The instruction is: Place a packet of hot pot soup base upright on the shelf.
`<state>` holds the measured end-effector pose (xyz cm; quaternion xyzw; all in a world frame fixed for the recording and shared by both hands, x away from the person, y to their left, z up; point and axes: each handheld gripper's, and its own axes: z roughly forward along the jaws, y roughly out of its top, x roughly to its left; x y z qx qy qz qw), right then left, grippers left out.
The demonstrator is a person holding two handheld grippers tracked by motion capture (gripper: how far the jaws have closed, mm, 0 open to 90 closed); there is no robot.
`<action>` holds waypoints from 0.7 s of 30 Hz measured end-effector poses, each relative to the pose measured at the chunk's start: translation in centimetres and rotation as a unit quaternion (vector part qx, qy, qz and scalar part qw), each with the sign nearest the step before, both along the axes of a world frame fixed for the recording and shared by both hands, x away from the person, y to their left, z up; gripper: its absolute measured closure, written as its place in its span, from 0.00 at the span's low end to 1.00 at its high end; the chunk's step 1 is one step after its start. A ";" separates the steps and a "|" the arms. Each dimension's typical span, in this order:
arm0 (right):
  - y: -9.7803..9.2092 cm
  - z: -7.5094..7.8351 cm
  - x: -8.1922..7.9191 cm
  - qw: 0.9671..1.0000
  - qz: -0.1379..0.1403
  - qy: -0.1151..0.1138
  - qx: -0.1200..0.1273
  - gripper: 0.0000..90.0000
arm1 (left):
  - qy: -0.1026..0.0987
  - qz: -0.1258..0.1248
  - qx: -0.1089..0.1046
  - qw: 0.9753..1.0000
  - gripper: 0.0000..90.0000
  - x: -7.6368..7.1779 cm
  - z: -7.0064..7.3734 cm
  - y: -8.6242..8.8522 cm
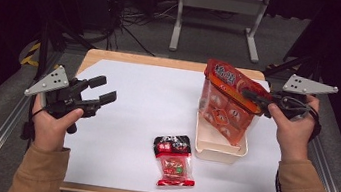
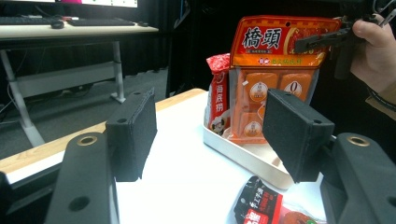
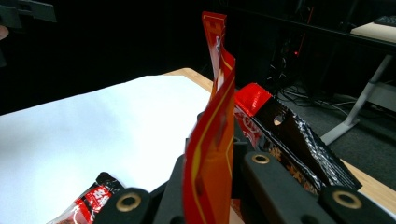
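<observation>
Right gripper at bottom center, jaws clamped on the orange pouch, which stands edge-on up the middle of the frame. Black-red packet just right of it. Small red packet at lower left on the white desk.

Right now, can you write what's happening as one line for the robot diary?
right gripper: shut on orange snack bag, upright in cream plastic tray | left gripper: open, holding nothing | small red-black packet: flat on white table sheet
</observation>
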<state>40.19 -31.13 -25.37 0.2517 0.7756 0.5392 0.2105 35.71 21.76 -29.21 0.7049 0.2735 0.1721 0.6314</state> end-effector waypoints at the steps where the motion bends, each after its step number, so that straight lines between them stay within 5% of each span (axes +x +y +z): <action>1: -0.1 -0.1 0.0 1.000 0.000 0.001 -0.001 1.00 | -0.001 -0.001 0.002 1.000 0.41 0.0 0.0 0.0; 21: 0.0 -2.2 0.3 1.000 0.007 0.029 0.001 1.00 | 0.003 -0.004 0.005 1.000 0.41 0.2 -0.2 -0.3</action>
